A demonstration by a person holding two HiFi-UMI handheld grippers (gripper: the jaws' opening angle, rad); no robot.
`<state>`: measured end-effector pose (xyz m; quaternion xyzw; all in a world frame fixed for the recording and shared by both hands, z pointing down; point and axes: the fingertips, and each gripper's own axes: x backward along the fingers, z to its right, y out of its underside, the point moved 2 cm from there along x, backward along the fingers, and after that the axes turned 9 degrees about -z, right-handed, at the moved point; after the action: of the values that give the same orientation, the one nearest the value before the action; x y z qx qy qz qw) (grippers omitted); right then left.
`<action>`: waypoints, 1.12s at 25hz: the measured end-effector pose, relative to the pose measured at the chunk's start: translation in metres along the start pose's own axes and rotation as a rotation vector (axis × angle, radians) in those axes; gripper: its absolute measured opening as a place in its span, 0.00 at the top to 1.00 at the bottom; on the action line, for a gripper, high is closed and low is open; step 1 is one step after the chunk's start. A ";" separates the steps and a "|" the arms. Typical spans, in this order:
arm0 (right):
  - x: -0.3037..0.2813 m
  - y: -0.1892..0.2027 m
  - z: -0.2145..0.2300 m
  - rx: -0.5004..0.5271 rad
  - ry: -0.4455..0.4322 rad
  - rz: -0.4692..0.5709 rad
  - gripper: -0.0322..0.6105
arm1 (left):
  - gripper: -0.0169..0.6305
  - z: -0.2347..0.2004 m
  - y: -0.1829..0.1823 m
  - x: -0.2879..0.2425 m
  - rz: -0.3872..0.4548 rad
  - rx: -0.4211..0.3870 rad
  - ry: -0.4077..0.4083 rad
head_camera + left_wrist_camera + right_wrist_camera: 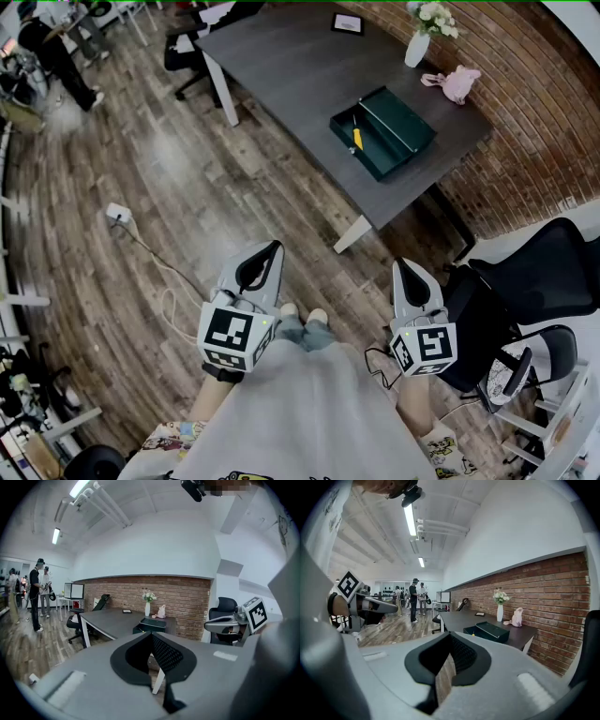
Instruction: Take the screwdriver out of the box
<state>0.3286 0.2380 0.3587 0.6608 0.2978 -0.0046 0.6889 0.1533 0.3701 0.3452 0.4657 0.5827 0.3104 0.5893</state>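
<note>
An open dark green box (pixel 382 131) lies on the dark table (pixel 281 56) ahead, near its front right end. A yellow-handled screwdriver (pixel 356 137) rests inside the box's left half. Both grippers hang over the wooden floor, well short of the table. My left gripper (pixel 274 247) is shut with nothing in it. My right gripper (pixel 404 266) is likewise shut and empty. The left gripper view shows the box (pixel 153 624) far off, past the meeting jaws of the left gripper (pixel 151 635). In the right gripper view, the box (pixel 491 632) lies beyond the right gripper (pixel 450 636).
A white vase of flowers (pixel 422 37), a pink toy (pixel 457 82) and a small framed card (pixel 348 23) stand on the table. Black office chairs (pixel 525 300) crowd my right. A power strip with cable (pixel 120 215) lies on the floor. People (pixel 56 56) stand far left.
</note>
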 end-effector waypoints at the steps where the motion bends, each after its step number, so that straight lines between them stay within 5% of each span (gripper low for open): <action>1: 0.001 0.000 0.001 -0.003 0.000 0.002 0.95 | 0.96 0.001 0.000 0.000 0.002 0.001 0.002; 13: 0.008 -0.004 0.014 -0.019 -0.073 0.056 0.95 | 0.97 0.024 -0.007 -0.005 0.041 0.012 -0.044; 28: -0.015 -0.015 0.028 -0.041 -0.137 0.066 0.81 | 0.89 0.019 -0.021 -0.032 0.051 0.018 -0.074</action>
<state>0.3221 0.2050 0.3501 0.6542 0.2280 -0.0213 0.7209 0.1643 0.3299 0.3363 0.4968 0.5511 0.3027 0.5982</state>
